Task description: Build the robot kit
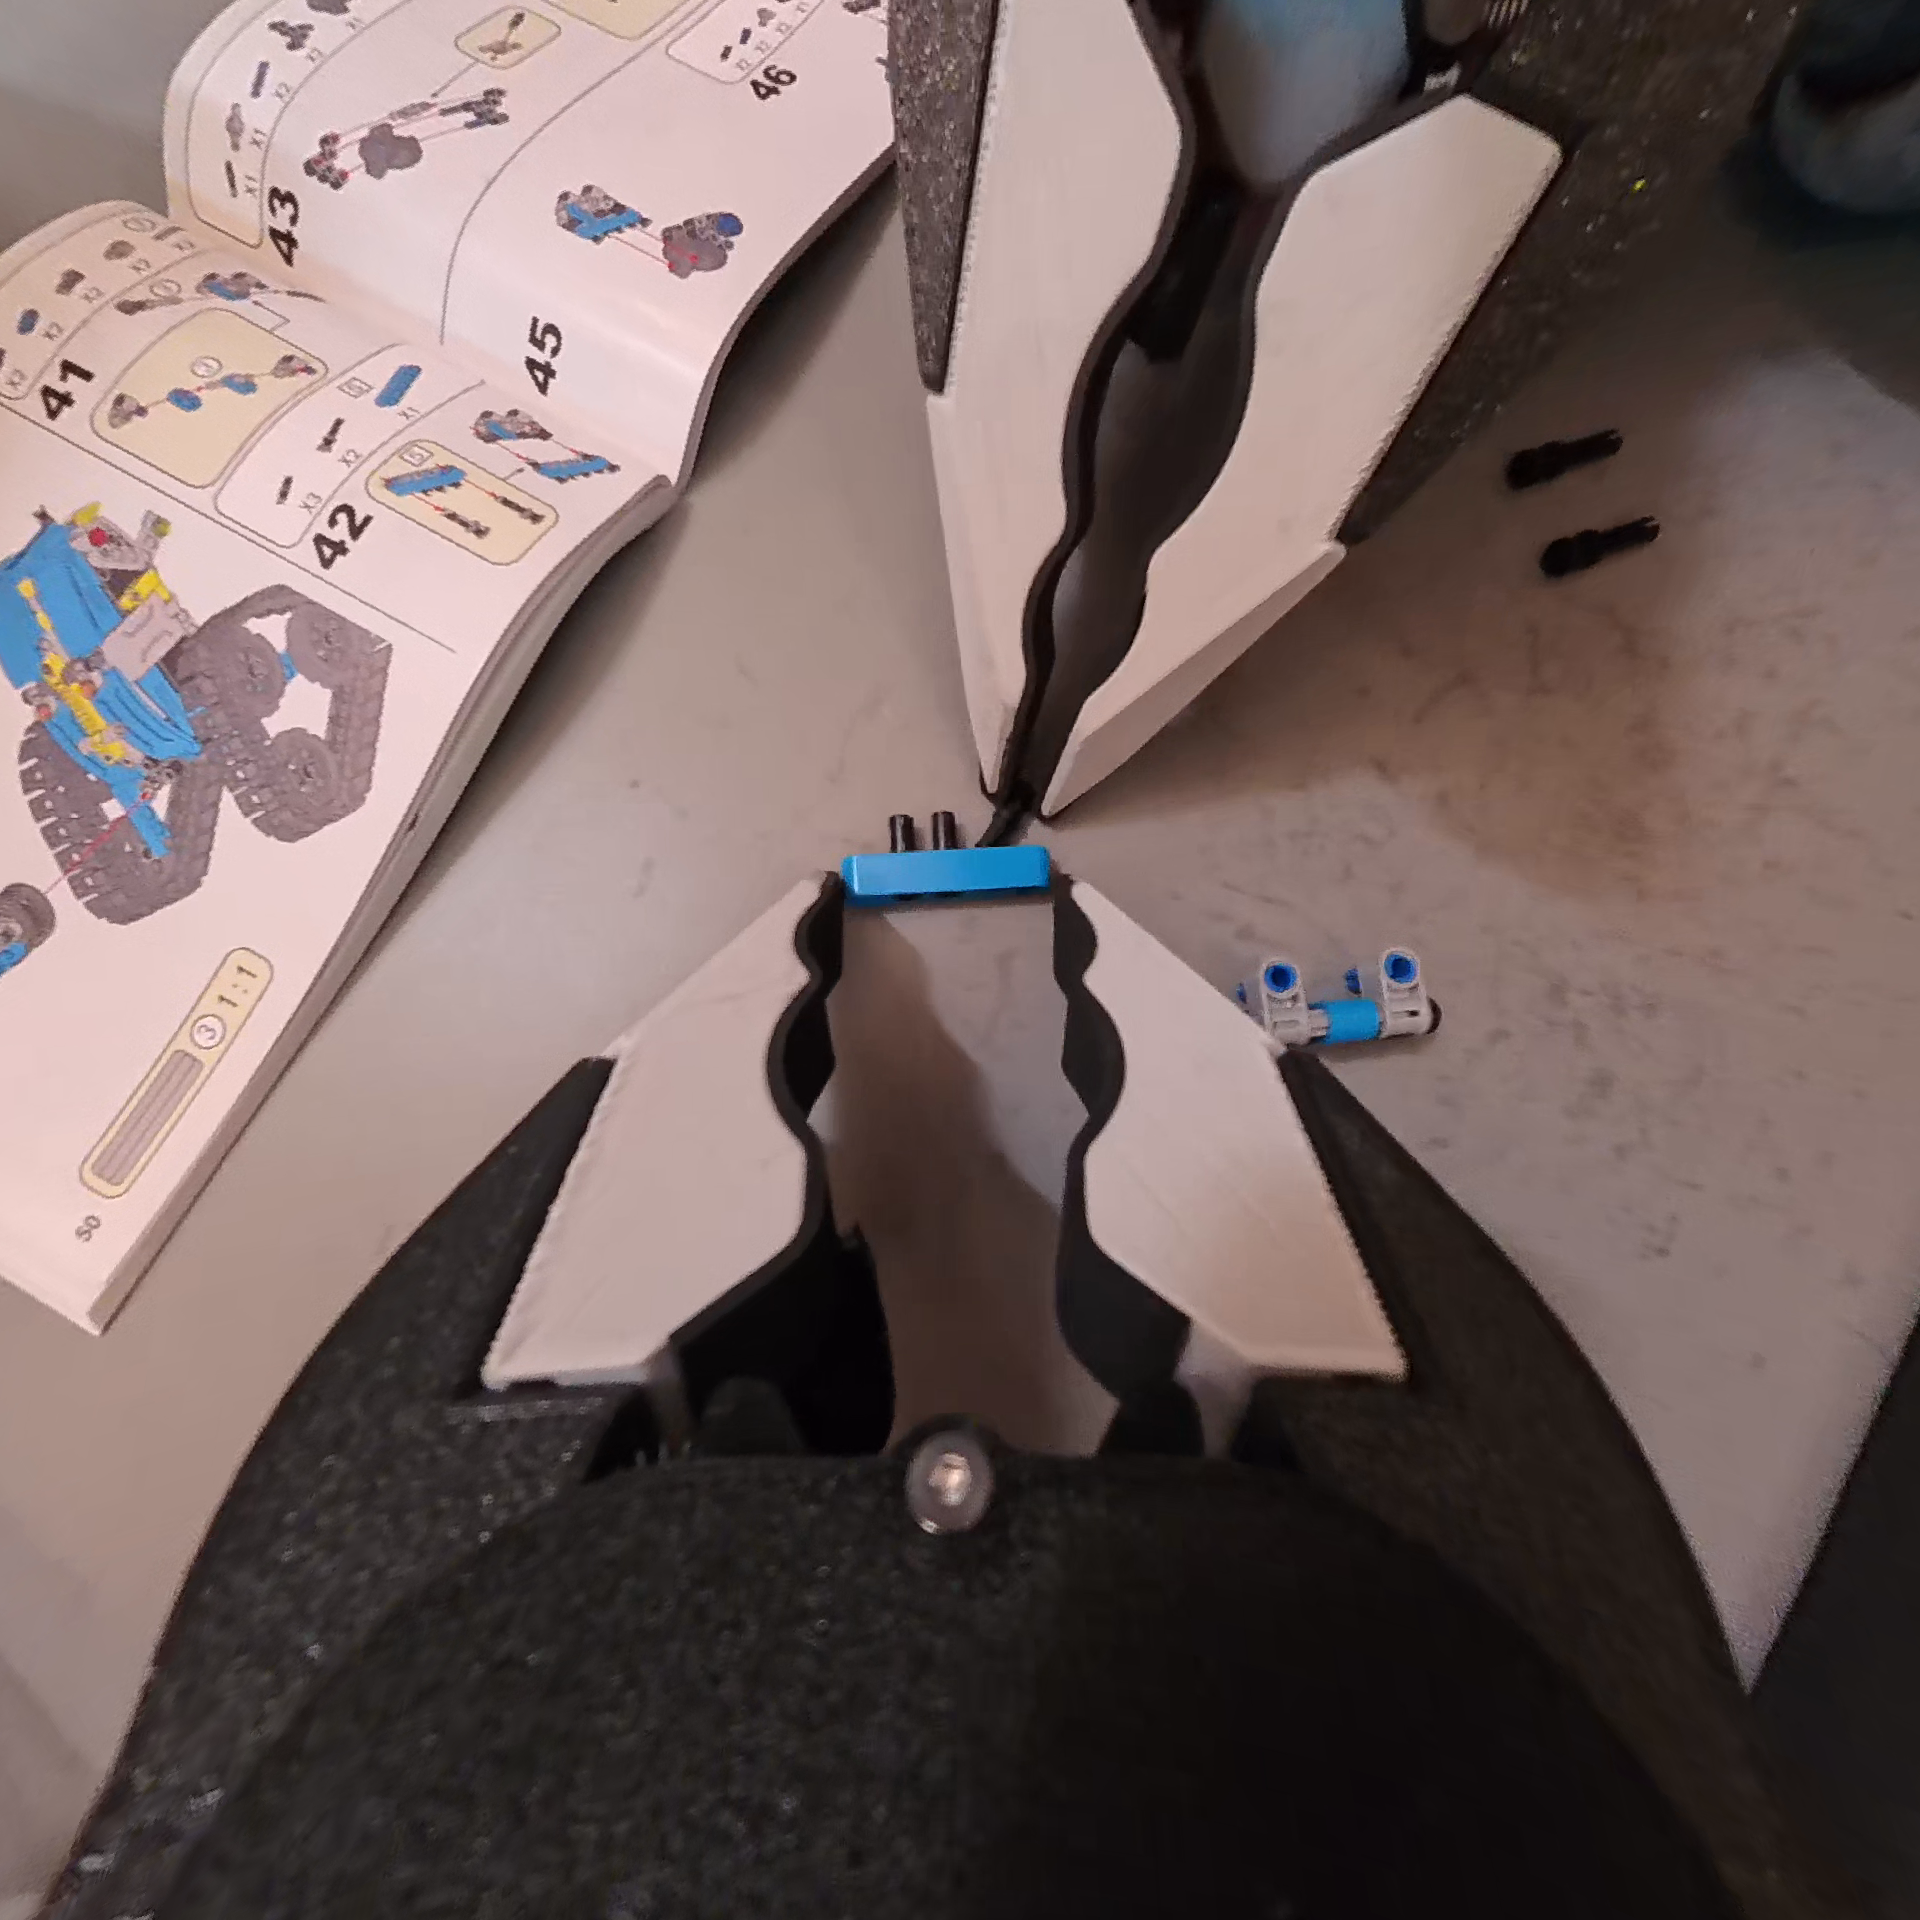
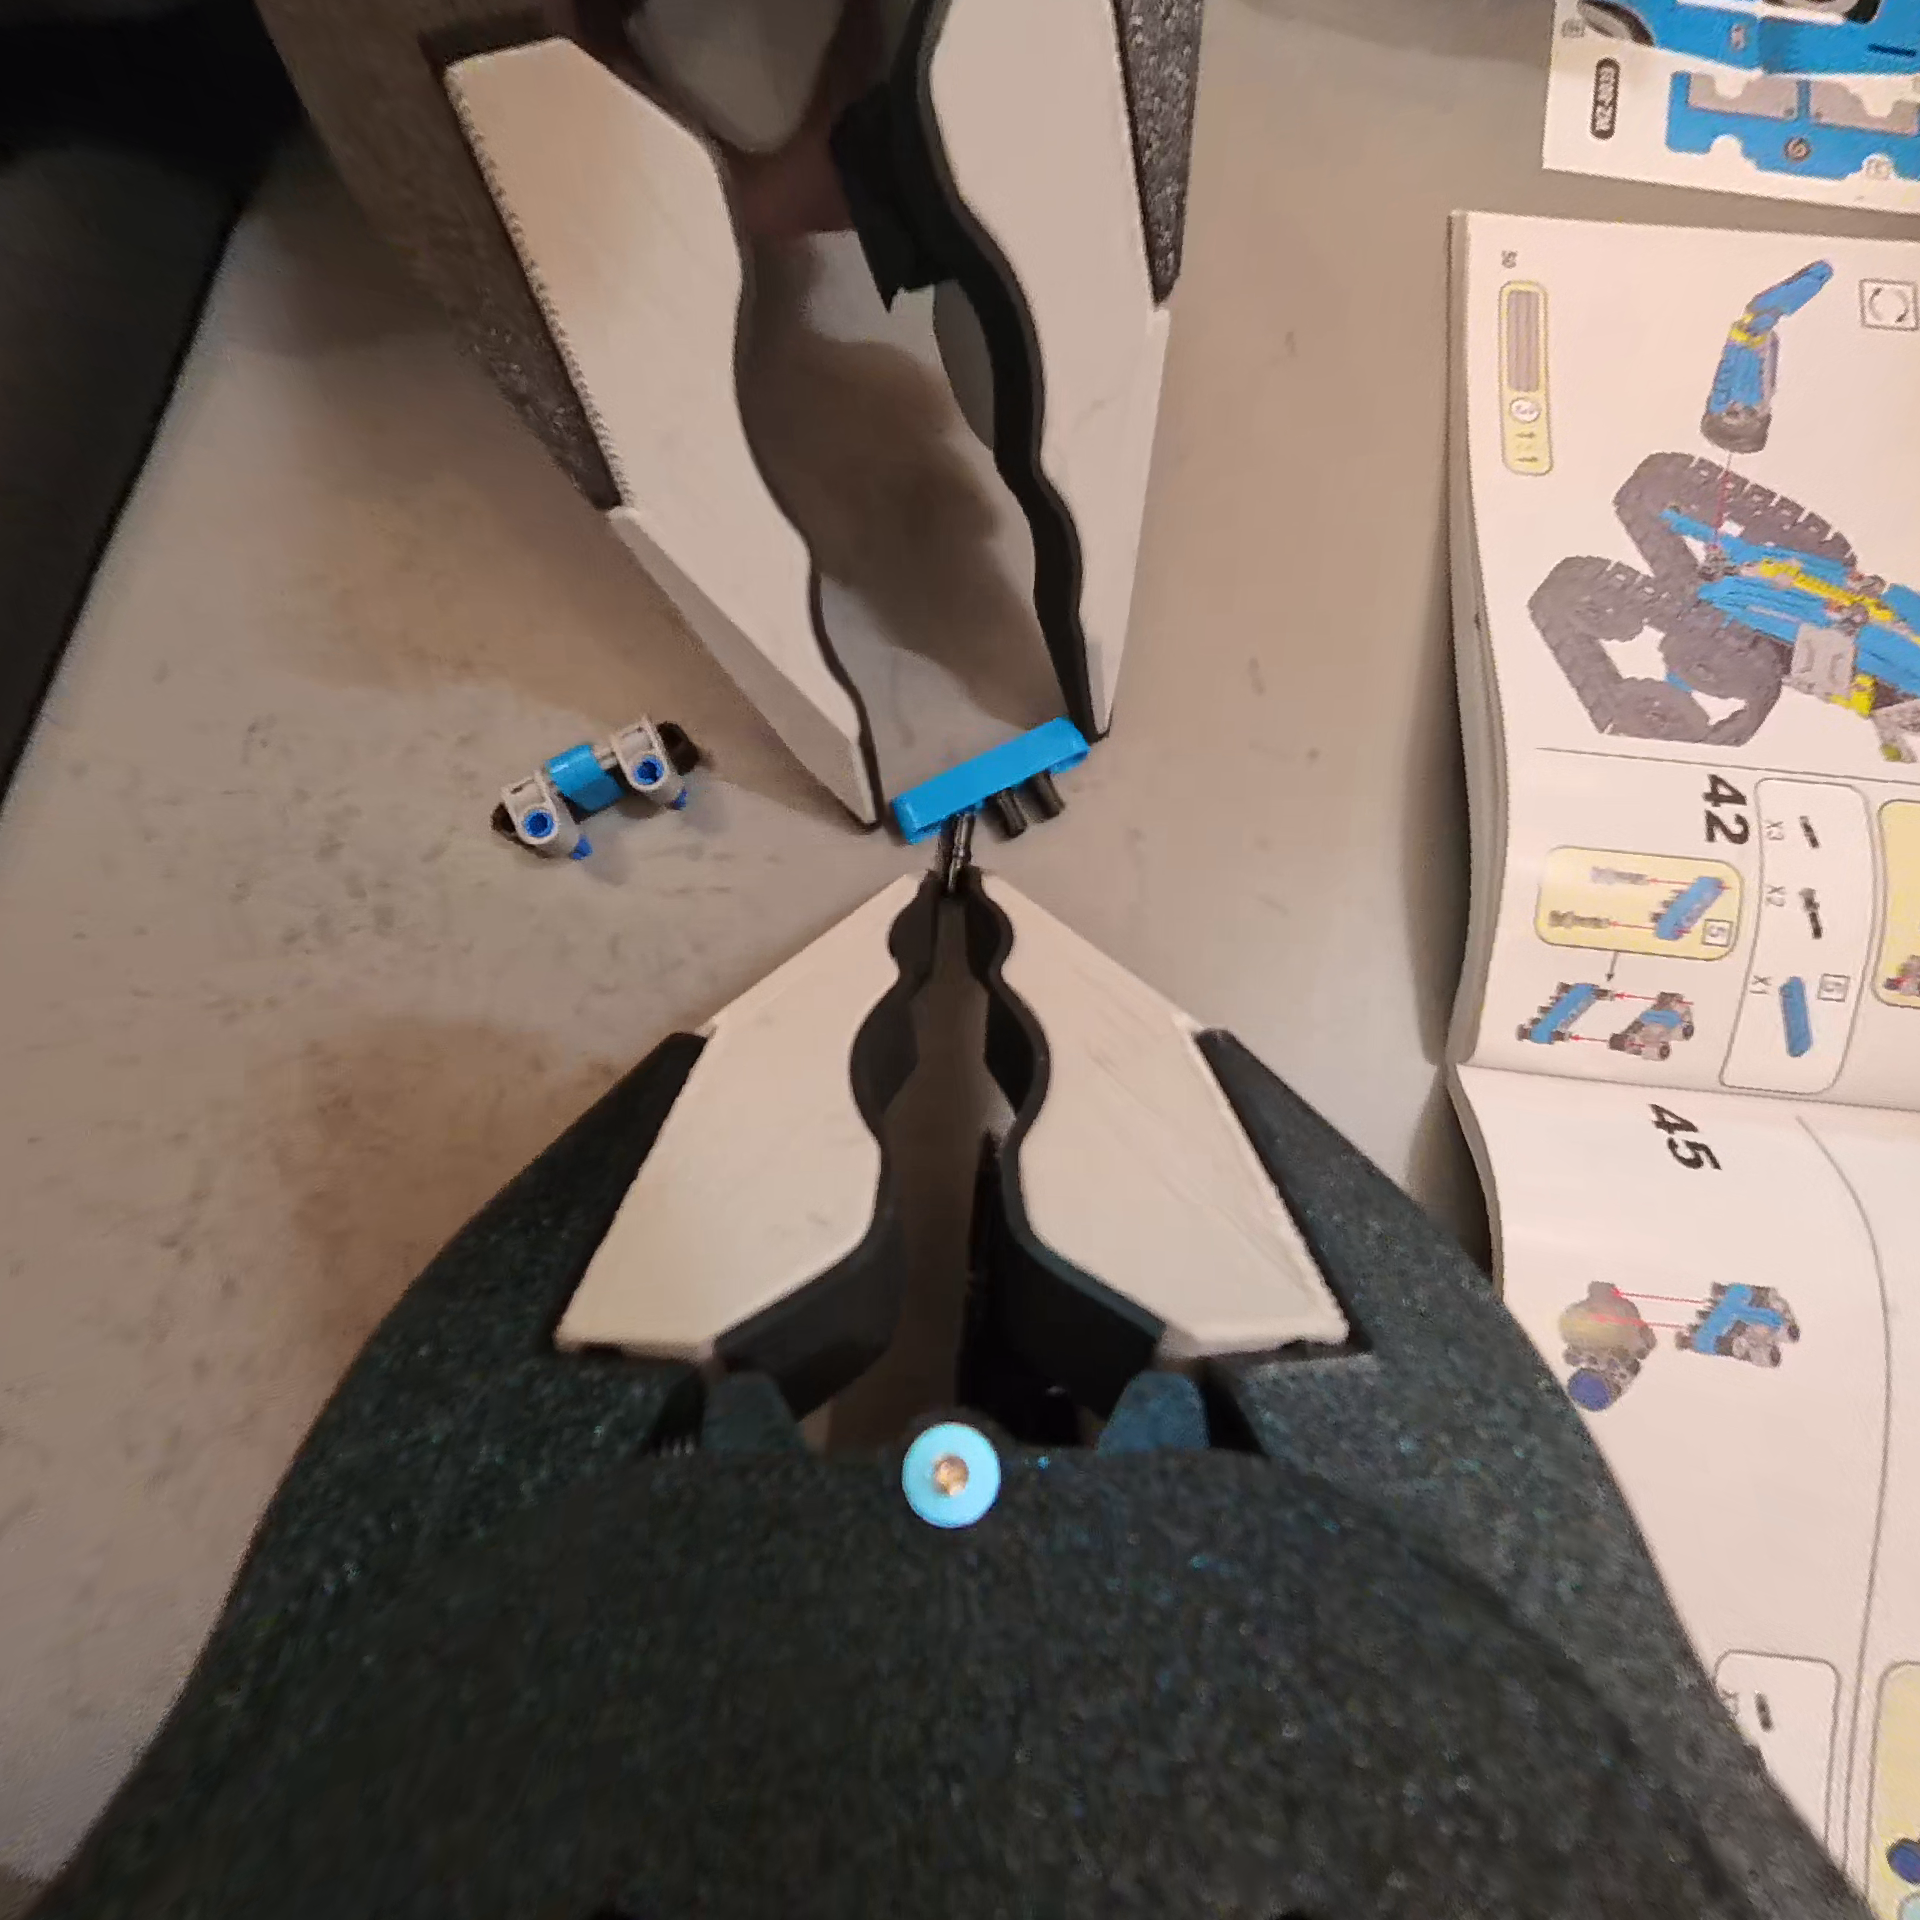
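Beam (image 1: 943, 870) between left tool (image 1: 945, 894) tips, pin (image 2: 957, 844) in right tool (image 2: 948, 881)

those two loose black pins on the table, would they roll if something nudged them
Likely yes. The two black pins look small and round-bodied, lying loose on the flat table, so they would probably roll sideways. They seem light, rigid plastic, easily flicked away.

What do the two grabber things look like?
Both match. The left gripper and the right gripper each have a speckled black body with a rough, grainy surface, two white wedge-shaped fingers that taper to a tip, and wavy black rubber pads lining the inner sides. A round screw sits at each base: silver on the left, in a light blue washer on the right.
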